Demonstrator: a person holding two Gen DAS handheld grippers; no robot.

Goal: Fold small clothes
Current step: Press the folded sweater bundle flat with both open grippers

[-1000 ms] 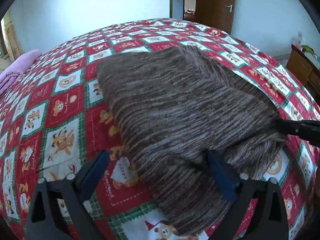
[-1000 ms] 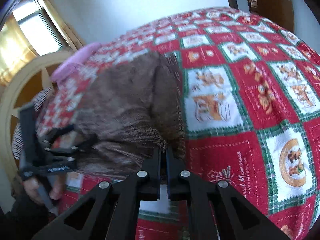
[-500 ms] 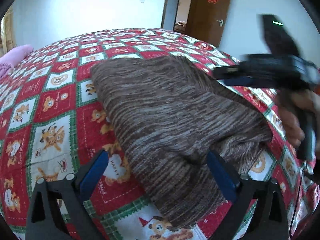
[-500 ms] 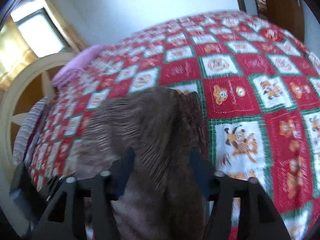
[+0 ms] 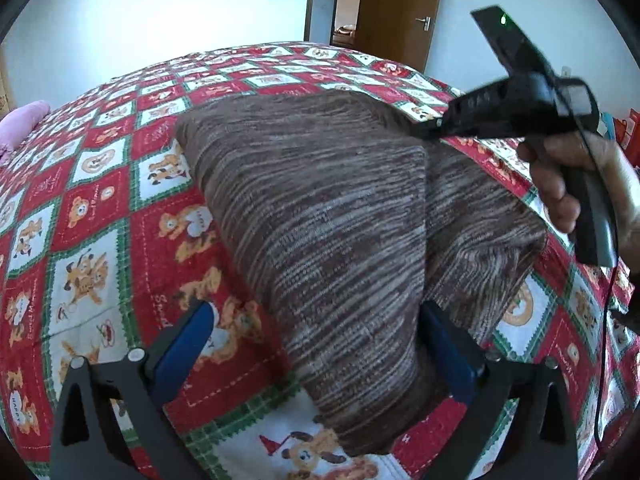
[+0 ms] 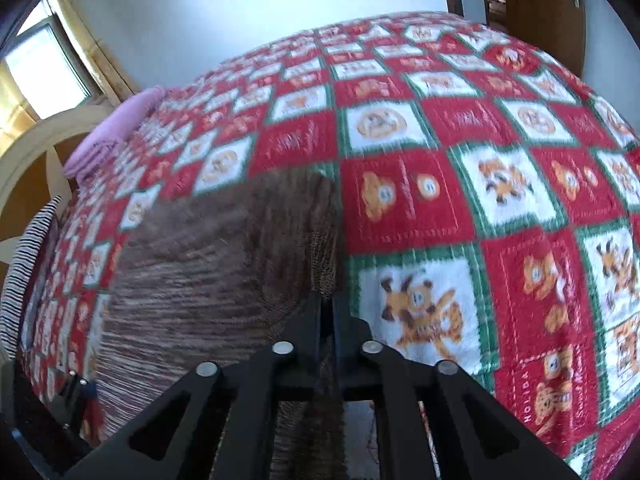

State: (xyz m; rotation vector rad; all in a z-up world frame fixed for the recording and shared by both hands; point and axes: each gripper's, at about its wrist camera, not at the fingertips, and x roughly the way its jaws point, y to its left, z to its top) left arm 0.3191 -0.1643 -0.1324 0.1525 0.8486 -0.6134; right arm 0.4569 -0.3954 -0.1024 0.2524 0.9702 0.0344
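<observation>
One brown striped sweater (image 5: pixel 332 216) lies folded on the blanket (image 5: pixel 96 208), one red-green-white checked spread covering the bed. Two grippers. Left gripper (image 5: pixel 316 344): two blue fingers (image 5: pixel 188 336) spread wide, straddling the sweater's near edge, gripping nothing. Right gripper (image 6: pixel 327 316): jaws pressed together, pinching a fold of the sweater's edge (image 6: pixel 320 240); from the left wrist view it reaches over the far right corner, held by one hand (image 5: pixel 560 184). One pink cloth (image 6: pixel 116 132) at the blanket's far edge. One door (image 5: pixel 400 4) behind.
</observation>
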